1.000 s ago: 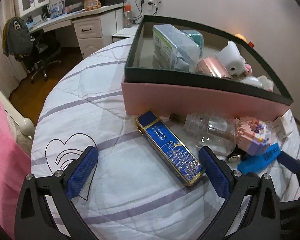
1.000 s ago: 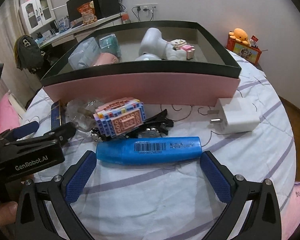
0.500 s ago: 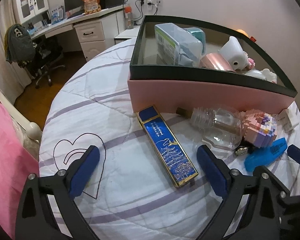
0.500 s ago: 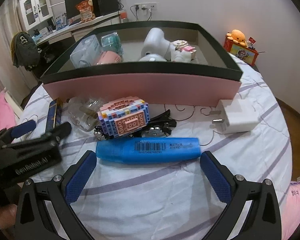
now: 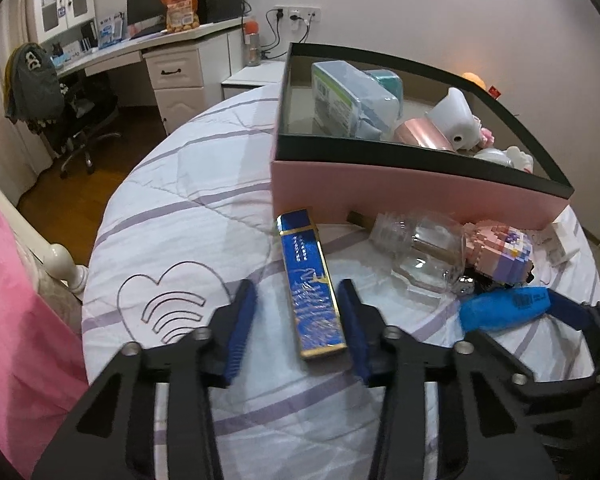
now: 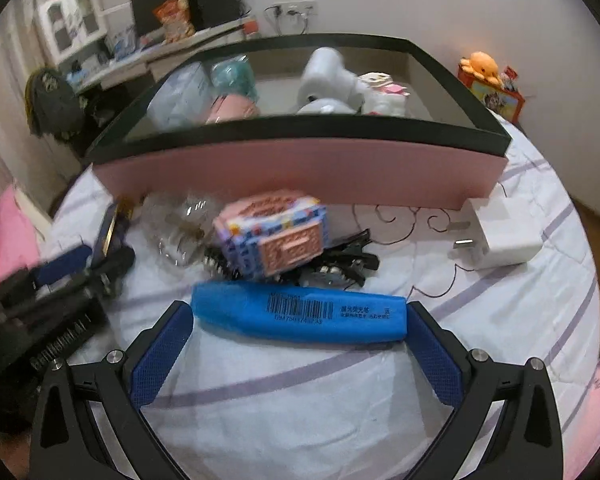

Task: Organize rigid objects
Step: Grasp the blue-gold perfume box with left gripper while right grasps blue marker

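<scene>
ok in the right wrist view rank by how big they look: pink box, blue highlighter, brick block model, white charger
1. pink box
2. blue highlighter
3. brick block model and white charger: these look alike, so no ranking. The highlighter lies nearest the camera, which inflates it.

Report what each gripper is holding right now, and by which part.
Nothing is held. The left gripper straddles the near end of the blue box, pads not touching. The right gripper is open beside the blue marker ends.
</scene>
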Demonstrator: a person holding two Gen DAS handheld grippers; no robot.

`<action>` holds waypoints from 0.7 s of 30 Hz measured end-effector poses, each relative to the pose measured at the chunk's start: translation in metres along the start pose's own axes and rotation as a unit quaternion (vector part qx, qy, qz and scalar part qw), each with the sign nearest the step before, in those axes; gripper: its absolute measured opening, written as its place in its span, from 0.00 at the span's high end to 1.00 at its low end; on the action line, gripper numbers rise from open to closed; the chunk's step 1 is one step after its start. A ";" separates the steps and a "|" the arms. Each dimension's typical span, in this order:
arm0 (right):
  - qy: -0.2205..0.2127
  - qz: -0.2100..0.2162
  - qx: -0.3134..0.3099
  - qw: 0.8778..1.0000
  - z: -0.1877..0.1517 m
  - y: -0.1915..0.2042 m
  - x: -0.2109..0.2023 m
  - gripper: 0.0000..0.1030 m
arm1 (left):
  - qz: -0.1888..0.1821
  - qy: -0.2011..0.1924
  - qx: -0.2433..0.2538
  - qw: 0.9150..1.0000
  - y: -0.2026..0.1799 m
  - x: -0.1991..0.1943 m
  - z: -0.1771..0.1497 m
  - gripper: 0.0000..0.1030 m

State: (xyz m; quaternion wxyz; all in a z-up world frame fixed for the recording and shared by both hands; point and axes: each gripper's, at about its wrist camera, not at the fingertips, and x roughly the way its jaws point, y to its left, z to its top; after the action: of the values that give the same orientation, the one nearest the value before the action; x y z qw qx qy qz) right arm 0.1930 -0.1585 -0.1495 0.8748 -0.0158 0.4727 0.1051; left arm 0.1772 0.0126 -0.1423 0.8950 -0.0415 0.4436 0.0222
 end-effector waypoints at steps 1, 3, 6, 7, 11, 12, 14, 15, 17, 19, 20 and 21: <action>-0.001 -0.012 -0.010 1.000 -0.003 0.003 0.001 0.03 | -0.003 0.001 -0.003 1.000 0.004 -0.001 0.000 0.71; -0.003 -0.011 -0.008 1.000 -0.004 0.003 -0.003 0.07 | -0.006 0.004 -0.005 1.000 0.008 -0.002 -0.001 0.73; -0.005 0.015 0.020 1.000 0.000 -0.003 -0.010 0.04 | -0.004 0.003 -0.006 1.000 0.011 -0.003 -0.002 0.71; -0.009 0.017 0.025 0.999 0.001 -0.003 -0.011 0.00 | -0.001 0.003 -0.002 1.000 0.010 -0.002 -0.001 0.69; -0.001 0.002 0.015 1.000 0.005 0.009 -0.001 0.00 | 0.009 -0.001 0.009 1.000 0.003 0.000 -0.002 0.64; -0.003 0.002 0.017 1.000 0.005 0.012 0.002 0.00 | 0.010 -0.002 0.009 1.000 0.004 0.000 -0.002 0.65; -0.001 -0.016 0.005 1.000 0.005 0.014 0.008 0.00 | 0.002 -0.003 0.006 1.000 0.007 0.000 -0.002 0.66; -0.001 -0.021 0.001 1.000 0.004 0.016 0.009 0.00 | 0.001 -0.003 0.005 1.000 0.008 0.000 -0.002 0.71; -0.006 -0.022 0.006 1.000 0.004 0.014 0.007 0.02 | -0.005 -0.004 -0.001 1.000 0.013 -0.001 -0.002 0.76; -0.014 -0.021 0.009 1.000 0.002 0.013 0.003 0.16 | -0.010 -0.004 -0.004 1.000 0.015 -0.002 -0.003 0.79; -0.020 -0.026 0.008 0.999 0.000 0.010 -0.001 0.25 | -0.011 -0.004 -0.005 1.000 0.015 -0.002 -0.002 0.80; -0.023 -0.026 0.009 0.999 0.000 0.008 -0.004 0.36 | -0.013 -0.005 -0.006 1.000 0.015 -0.003 -0.002 0.80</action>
State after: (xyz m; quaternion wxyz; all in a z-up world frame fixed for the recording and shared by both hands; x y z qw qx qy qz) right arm 0.1892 -0.1518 -0.1461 0.8880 -0.0175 0.4527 0.0787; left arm 0.1725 0.0276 -0.1424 0.8972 -0.0521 0.4384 0.0134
